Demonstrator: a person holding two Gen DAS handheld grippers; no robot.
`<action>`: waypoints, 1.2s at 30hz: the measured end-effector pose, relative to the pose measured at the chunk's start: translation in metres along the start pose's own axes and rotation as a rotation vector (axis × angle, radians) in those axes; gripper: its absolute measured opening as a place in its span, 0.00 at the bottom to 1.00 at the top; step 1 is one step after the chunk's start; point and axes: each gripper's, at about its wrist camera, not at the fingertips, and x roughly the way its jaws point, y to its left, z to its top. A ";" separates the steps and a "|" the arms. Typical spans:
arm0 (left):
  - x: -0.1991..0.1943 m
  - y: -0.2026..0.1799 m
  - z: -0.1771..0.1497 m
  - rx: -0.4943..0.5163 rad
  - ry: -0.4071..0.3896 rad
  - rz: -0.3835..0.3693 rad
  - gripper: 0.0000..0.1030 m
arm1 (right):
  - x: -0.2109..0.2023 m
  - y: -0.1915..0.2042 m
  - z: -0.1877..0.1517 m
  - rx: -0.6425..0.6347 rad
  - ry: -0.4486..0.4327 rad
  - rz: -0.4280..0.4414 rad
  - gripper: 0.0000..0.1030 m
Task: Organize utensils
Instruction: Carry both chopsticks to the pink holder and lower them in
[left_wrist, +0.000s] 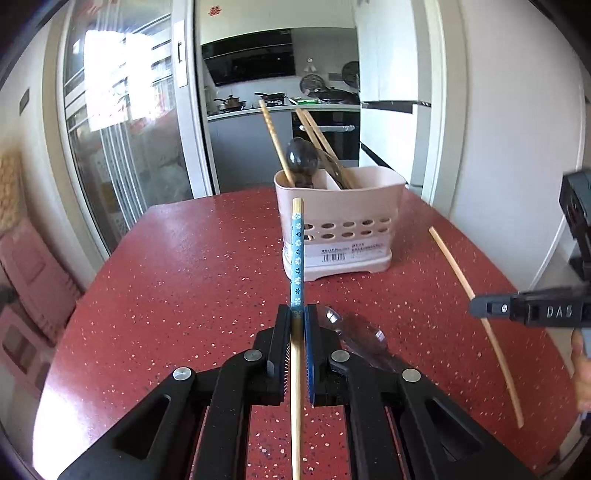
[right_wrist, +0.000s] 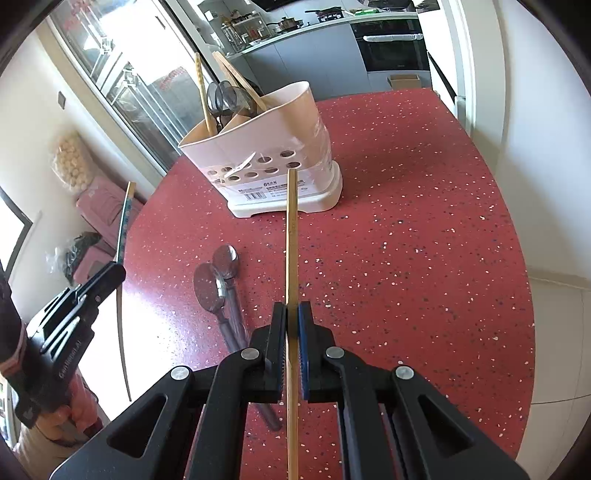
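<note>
Between left fingers (left_wrist: 285, 328), chopstick (left_wrist: 297, 254) (clamped, seemingly)

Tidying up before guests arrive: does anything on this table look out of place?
Yes. Two spoons still lie loose on the table, outside the caddy. Each claw grips one chopstick, not yet stowed.
</note>
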 end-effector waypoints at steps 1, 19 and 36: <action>0.000 0.003 0.001 -0.019 -0.003 -0.012 0.35 | 0.000 0.000 0.000 -0.001 -0.001 0.001 0.07; -0.007 0.008 0.034 -0.138 -0.091 -0.061 0.35 | -0.016 0.005 0.019 -0.007 -0.068 0.018 0.07; 0.009 0.023 0.086 -0.181 -0.164 -0.068 0.35 | -0.038 0.018 0.081 -0.040 -0.211 0.056 0.07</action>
